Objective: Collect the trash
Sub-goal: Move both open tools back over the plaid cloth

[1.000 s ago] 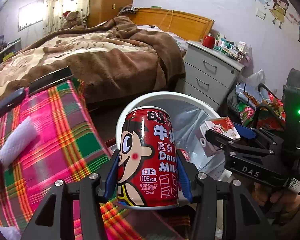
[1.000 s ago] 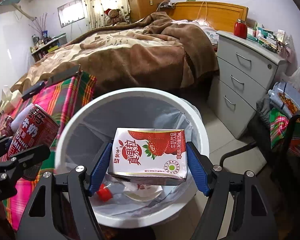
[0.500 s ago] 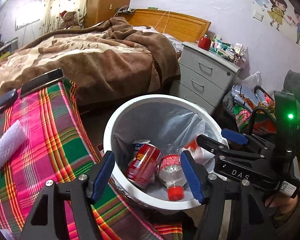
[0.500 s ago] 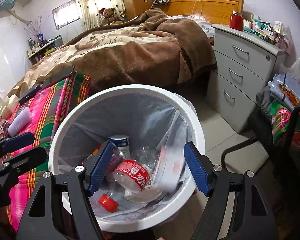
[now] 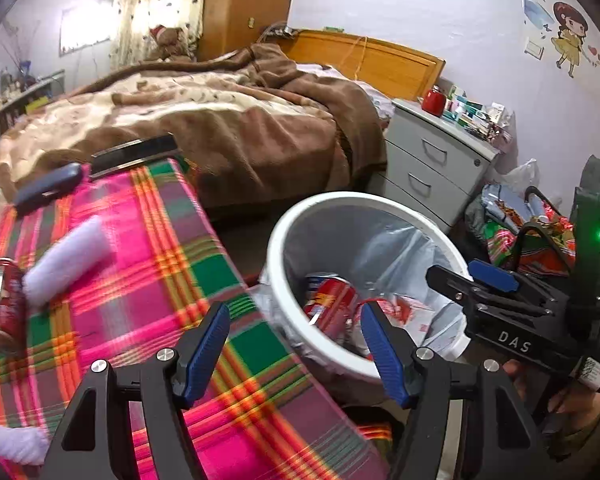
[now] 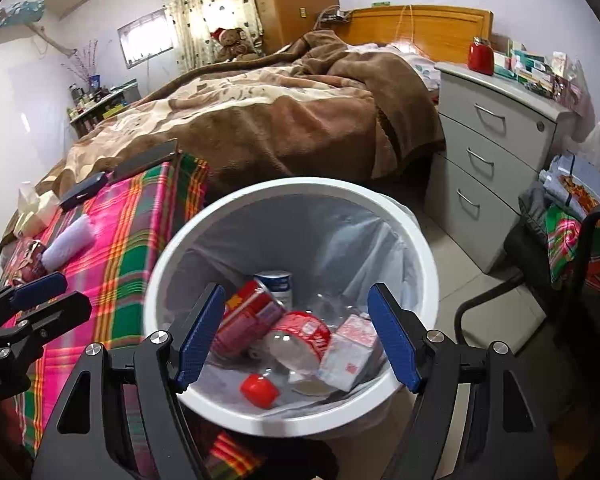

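- Two blue pads of the left gripper point(image 5: 294, 354) stand spread with nothing between them, low in the left wrist view, over the near edge of the bin point(image 5: 342, 358) and the plaid cloth point(image 5: 140, 280); its jaws have just been opening.
- Inside the bin, a red can point(image 5: 330, 302) lies on its side on the grey liner; the bin's near wall and the right pad hide most of the other trash.
- Left of the bin, on the cloth, lies a white foam roll point(image 5: 66, 258); a red wrapper point(image 5: 4, 312) beyond it is cut by the frame edge and blurred.
- Right of the bin, the right gripper point(image 5: 470, 276) shows side-on, with a hand point(image 5: 556, 390) partly hidden beneath it.
- From the right wrist view, the right gripper point(image 6: 298, 336) is spread and empty above the bin point(image 6: 180, 236).
- Trash at the bin's bottom: the red can point(image 6: 246, 318), a clear bottle point(image 6: 296, 336) with a red label, a pink-and-white carton point(image 6: 350, 354), a red cap point(image 6: 260, 390), a blue-and-white can point(image 6: 276, 286).
- Left of the bin, the left gripper point(image 6: 40, 292) is cut off by the frame.
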### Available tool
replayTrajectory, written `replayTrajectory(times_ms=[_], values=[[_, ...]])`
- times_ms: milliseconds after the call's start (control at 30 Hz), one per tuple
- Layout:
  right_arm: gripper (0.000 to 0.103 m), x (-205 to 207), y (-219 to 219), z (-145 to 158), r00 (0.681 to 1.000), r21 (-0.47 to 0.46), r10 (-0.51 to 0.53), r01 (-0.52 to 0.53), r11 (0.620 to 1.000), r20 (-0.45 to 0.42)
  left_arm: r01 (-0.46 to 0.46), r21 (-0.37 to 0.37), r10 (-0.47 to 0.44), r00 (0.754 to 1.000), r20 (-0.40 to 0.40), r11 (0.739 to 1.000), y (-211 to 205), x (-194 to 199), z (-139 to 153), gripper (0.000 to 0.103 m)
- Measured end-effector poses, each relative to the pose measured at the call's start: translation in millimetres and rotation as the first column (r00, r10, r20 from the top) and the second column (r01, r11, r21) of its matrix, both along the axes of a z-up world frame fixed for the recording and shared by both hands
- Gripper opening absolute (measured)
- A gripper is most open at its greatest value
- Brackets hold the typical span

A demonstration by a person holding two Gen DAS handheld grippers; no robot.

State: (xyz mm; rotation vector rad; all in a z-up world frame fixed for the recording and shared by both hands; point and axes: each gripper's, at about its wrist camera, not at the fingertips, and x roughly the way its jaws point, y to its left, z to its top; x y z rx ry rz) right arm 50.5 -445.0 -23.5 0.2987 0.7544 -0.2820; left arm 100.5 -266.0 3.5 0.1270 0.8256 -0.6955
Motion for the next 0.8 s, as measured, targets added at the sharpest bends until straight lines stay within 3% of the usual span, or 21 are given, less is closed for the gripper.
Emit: replayTrajectory(times_ms=[500,800], values=[[0.075,17,54,10,0.992,0.021,0.11,-0.111,0.994,0.056,-0.16,-0.019,0.16,0.987,0.023,0.987,92,-4,9,0.068],[0.075,38,94,14,0.977,0.023,0.203,-0.205,0.978,0.071,-0.301,-0.031,0.302,0.953,0.029,0.953,161,6,9,0.068]])
